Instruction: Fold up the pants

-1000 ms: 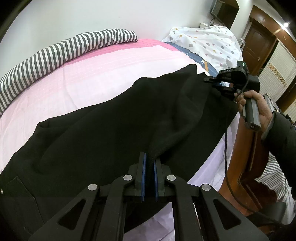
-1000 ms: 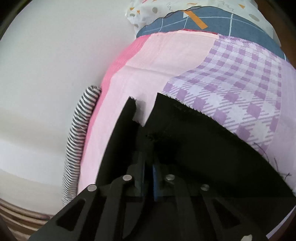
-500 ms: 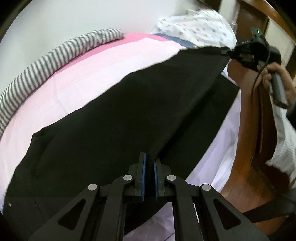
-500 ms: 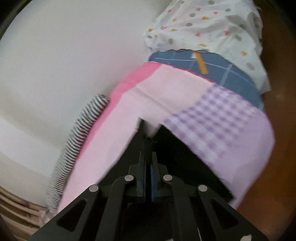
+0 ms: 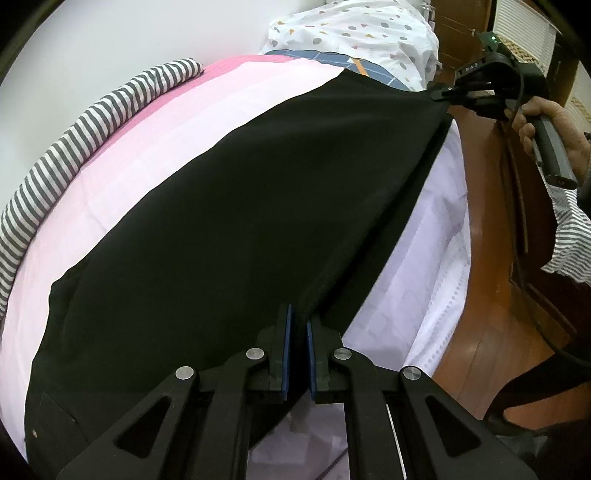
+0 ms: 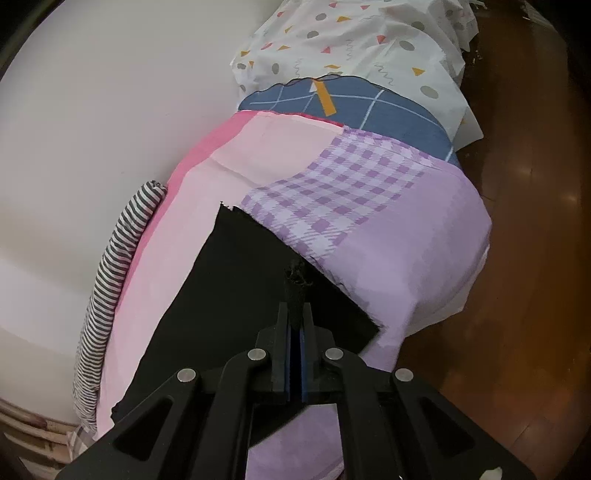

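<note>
Left gripper (image 5: 297,326), at 6 o'clock in its own view: blue pads drawn close, pinching a black fold of the pants (image 5: 258,206). From the pinch, fabric running taut toward 1 o'clock, up to the right gripper (image 5: 437,92), clamped on the far edge of the same cloth. Behind that gripper, at 2 o'clock, a hand (image 5: 557,125) wrapped around its grey handle, cable trailing down along the 3 o'clock side. Pants spread wide from 8 o'clock to 1 o'clock over a pink sheet (image 5: 155,147), a second dark layer showing beneath the raised edge. Striped bolster (image 5: 92,125) along the 10 o'clock rim, against the white wall. Dotted white bedding (image 5: 354,33) piled at 12 o'clock. Wooden floor (image 5: 480,354) at 4 o'clock.

Right gripper (image 6: 295,325), from its own camera: jaws squeezed together on a frayed black tuft of the pants (image 6: 240,280), poking straight up toward 12 o'clock. Black cloth lying from 7 o'clock up to centre, on the pink sheet (image 6: 258,147) and a lilac checked patch (image 6: 351,192). Blue grid cloth (image 6: 369,107) and dotted bedding (image 6: 351,40) at 12 o'clock, striped bolster (image 6: 118,273) at 9 o'clock, brown floor (image 6: 535,258) at 3 o'clock.
</note>
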A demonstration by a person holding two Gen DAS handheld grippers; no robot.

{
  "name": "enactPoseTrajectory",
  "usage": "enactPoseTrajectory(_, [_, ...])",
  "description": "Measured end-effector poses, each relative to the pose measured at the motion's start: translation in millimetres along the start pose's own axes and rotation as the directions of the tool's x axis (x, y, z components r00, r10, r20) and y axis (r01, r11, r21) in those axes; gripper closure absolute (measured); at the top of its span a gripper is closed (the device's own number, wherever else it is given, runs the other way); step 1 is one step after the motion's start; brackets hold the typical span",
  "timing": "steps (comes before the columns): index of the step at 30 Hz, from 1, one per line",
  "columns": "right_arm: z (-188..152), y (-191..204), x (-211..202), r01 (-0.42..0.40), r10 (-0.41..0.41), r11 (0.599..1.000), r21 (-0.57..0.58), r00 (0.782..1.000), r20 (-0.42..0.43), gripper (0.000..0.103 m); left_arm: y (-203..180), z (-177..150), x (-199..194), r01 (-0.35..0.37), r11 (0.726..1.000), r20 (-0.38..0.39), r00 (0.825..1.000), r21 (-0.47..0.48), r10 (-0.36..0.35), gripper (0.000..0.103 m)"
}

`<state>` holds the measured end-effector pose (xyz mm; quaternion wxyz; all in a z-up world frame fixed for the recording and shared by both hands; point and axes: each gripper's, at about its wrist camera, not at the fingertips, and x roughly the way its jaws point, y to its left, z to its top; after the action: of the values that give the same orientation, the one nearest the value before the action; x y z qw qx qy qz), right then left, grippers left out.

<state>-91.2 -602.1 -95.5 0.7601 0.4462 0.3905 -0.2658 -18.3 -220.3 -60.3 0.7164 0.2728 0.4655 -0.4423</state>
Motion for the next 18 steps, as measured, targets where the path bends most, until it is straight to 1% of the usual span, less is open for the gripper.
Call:
enactPoseTrajectory(2, [-2.2, -5.3, 1.8, 0.002, -0.002, 1.0, 0.014, 1.0, -0.007, 0.1, 0.2, -0.4, 3.0, 0.005, 1.0, -0.008, 1.0, 0.005, -0.005, 0.095])
enactPoseTrajectory(7, [-4.8, -10.0, 7.2, 0.037, -0.037, 0.999, 0.018, 0.999, -0.011, 0.1, -0.4, -3.6, 5.5, 0.016, 1.0, -0.003, 1.0, 0.007, -0.016, 0.094])
enactPoseTrajectory(9, [-3.5, -11.1, 7.3, 0.068, -0.068, 0.998, 0.007, 0.998, -0.007, 0.095, 0.8, -3.3, 5.9, 0.022, 1.0, -0.003, 1.0, 0.002, -0.022, 0.093])
enactPoseTrajectory(10, [-2.4, -12.1, 5.4, 0.077, -0.077, 0.997, 0.006, 0.997, -0.002, 0.095, 1.6, -2.9, 6.1, 0.027, 1.0, -0.004, 1.0, -0.003, -0.027, 0.092])
enactPoseTrajectory(12, [-0.7, -15.0, 1.0, 0.109, -0.109, 0.994, 0.012, 0.994, 0.005, 0.087, 3.6, -2.8, 4.7, 0.05, 0.998, -0.001, 0.999, -0.025, -0.05, 0.086])
enactPoseTrajectory(14, [0.5, -16.9, -5.6, 0.149, -0.149, 0.989, 0.004, 0.989, 0.018, 0.086, 5.7, -2.6, 0.8, 0.08, 0.996, 0.004, 0.997, -0.042, -0.08, 0.085])
enactPoseTrajectory(16, [0.9, -18.2, -11.5, 0.18, -0.18, 0.984, 0.003, 0.983, 0.024, 0.085, 6.1, -3.5, -6.7, 0.104, 0.994, 0.022, 0.994, -0.046, -0.103, 0.08])
enactPoseTrajectory(18, [1.0, -16.8, -18.5, 0.182, -0.182, 0.983, 0.009, 0.983, 0.035, 0.085, 9.0, -5.4, -17.9, 0.112, 0.992, 0.053, 0.993, -0.053, -0.109, 0.071])
